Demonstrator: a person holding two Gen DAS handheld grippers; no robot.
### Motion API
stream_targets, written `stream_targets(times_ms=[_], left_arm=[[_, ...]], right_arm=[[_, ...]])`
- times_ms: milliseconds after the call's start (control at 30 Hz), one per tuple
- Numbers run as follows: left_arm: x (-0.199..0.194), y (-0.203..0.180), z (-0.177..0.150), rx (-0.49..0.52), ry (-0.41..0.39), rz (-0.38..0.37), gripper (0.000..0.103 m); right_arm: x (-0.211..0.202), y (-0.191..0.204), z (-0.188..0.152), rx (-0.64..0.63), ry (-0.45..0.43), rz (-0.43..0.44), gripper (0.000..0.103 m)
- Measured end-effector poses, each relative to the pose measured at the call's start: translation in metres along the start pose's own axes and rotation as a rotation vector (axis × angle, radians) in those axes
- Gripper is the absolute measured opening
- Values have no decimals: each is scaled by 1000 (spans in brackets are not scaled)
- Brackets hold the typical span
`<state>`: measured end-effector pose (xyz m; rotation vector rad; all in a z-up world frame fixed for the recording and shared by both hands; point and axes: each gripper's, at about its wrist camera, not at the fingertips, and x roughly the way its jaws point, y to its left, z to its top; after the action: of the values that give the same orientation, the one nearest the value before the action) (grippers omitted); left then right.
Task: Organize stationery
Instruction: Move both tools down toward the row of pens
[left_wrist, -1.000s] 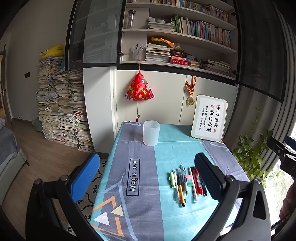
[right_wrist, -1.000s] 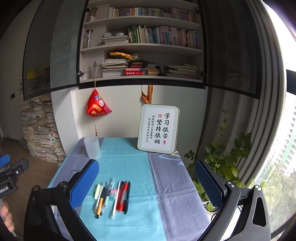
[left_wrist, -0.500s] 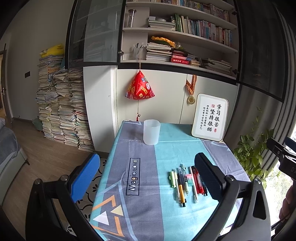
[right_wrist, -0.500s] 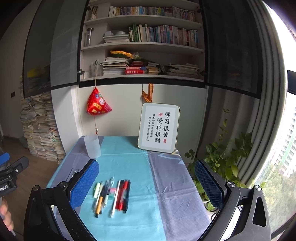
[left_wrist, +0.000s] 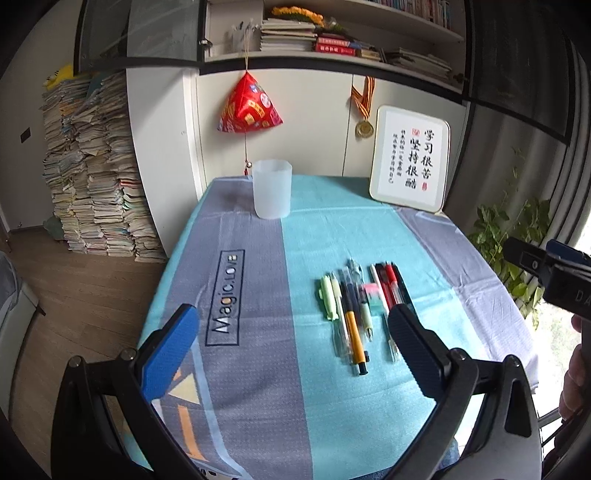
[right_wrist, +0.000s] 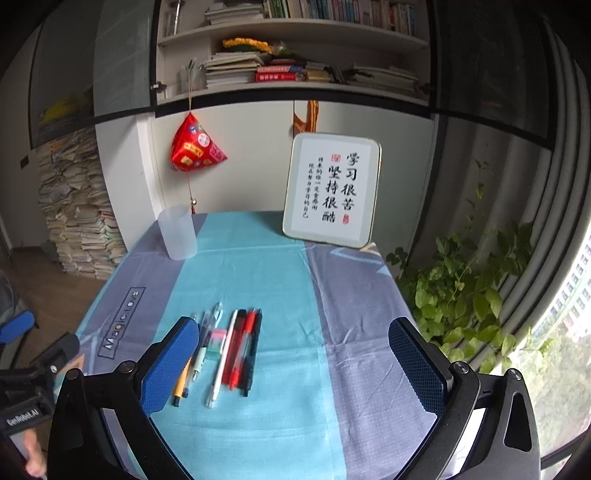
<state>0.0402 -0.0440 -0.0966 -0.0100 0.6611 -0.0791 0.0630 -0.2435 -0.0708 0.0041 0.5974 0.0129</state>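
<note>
- Overhead, two handheld grippers hang above a small table (left_wrist: 480, 295) covered by a teal and grey cloth printed with "Magic.LOVE".
- Left gripper (left_wrist: 291, 339): its two blue-padded fingers are spread wide apart, holding nothing, above the near part of the table.
- Right gripper (right_wrist: 293, 365): its fingers are likewise spread wide and hold nothing; its left finger hides part of the pen row in the right wrist view.
- A row of pens (left_wrist: 354, 310) lies side by side on the teal stripe, tips pointing toward the near edge. From left: a pale green highlighter (left_wrist: 328, 297), a clear pen, a yellow-and-black pen (left_wrist: 352, 332), a mint pen, a white pen and red and black pens (right_wrist: 245, 345).
- A small pink and green eraser (right_wrist: 216, 341) rests among the pens, touching its neighbours.
- A frosted translucent cup (left_wrist: 272, 188) stands upright at the far left of the table, well apart from the pens.
- A framed calligraphy sign (right_wrist: 332, 190) leans at the far right of the table against white cabinet doors.
- A red pyramid ornament (left_wrist: 249, 105) hangs from the bookshelf above.
- A leafy plant (right_wrist: 465, 291) stands beside the table, near the window.
</note>
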Motion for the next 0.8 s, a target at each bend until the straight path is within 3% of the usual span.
stream_targets(times_ms=[467,800], left_arm=[[80,-10,-24,20,152,32,96],[108,-20,-27,51,188,64,97]], right_arm=[[50,-15,-6,29,60,-11,103],[67,-20,-8,37,68,-9,103]])
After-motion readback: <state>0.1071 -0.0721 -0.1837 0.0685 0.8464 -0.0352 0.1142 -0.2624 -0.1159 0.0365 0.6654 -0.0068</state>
